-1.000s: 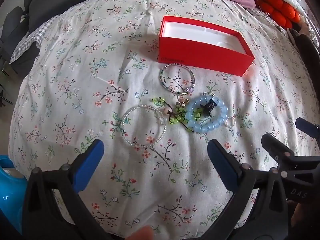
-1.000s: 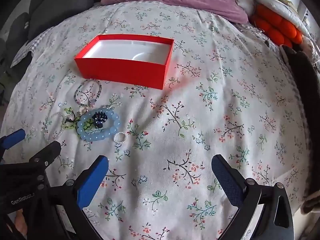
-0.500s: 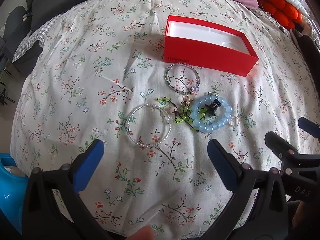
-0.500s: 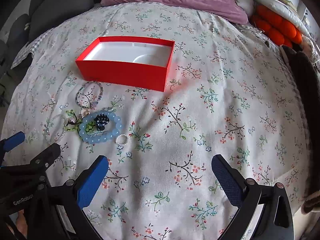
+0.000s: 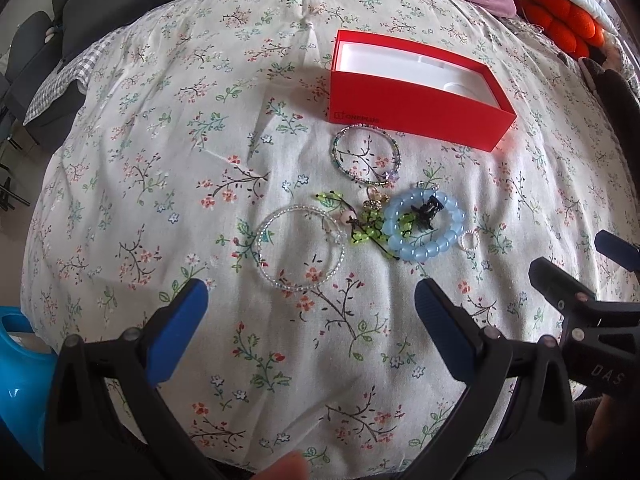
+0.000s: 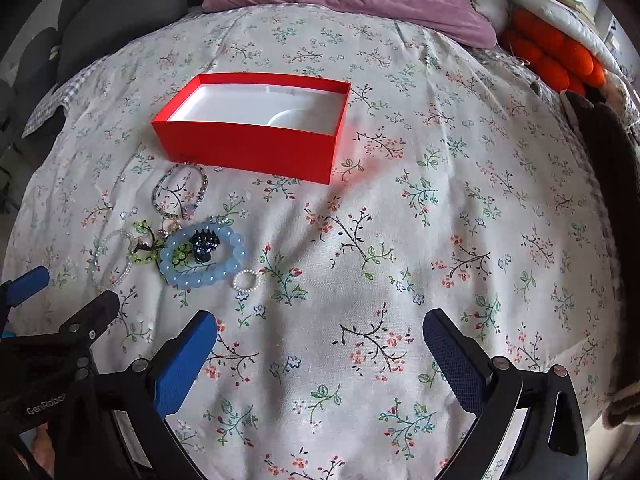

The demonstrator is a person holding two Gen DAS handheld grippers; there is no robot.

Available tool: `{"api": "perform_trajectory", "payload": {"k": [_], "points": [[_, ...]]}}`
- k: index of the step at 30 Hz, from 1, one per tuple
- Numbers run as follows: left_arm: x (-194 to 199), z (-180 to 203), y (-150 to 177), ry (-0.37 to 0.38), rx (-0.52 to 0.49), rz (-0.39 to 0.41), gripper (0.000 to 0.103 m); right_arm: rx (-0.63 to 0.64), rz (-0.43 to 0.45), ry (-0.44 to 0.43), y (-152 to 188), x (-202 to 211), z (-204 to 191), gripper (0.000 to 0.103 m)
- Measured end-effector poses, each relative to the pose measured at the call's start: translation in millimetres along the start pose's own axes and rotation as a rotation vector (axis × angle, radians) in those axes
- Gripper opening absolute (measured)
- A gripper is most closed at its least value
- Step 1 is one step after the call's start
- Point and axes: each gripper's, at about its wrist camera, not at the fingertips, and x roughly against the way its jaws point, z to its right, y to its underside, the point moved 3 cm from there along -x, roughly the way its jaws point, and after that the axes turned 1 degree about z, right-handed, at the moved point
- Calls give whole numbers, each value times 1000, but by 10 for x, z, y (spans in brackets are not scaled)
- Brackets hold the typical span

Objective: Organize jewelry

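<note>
2 grippers hang wide apart over the floral bedspread [image 5: 168, 184], gripping nothing; the left gripper [image 5: 308, 312] sits on the near side of the red box [image 5: 416, 120], just short of the clear bead bracelet [image 5: 300, 248], and the right gripper [image 6: 320, 340] sits nearer still and to the box's right, over bare cloth; 5 pieces lie clustered just in front of the box's near wall: a thin beaded bracelet [image 5: 366, 154] almost touching it, then the green bead strand [image 5: 360, 228], the blue bead bracelet [image 5: 424, 226] with a black clip [image 5: 426, 212] inside it, and a small pearl ring [image 5: 469, 240]; the box stands open and white inside; open cloth spreads left and right of it; against 1 second ago, the left view has drawn back slightly, so the box and cluster sit further off.
</note>
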Motion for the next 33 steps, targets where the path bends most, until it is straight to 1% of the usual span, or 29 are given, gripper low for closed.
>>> {"api": "perform_trajectory", "payload": {"k": [29, 33], "points": [[-5, -16, -5, 6, 12, -2, 103, -1, 3, 3, 2, -2, 15, 103], [-21, -25, -4, 16, 18, -9, 103, -2, 3, 3, 3, 0, 22, 103]]}}
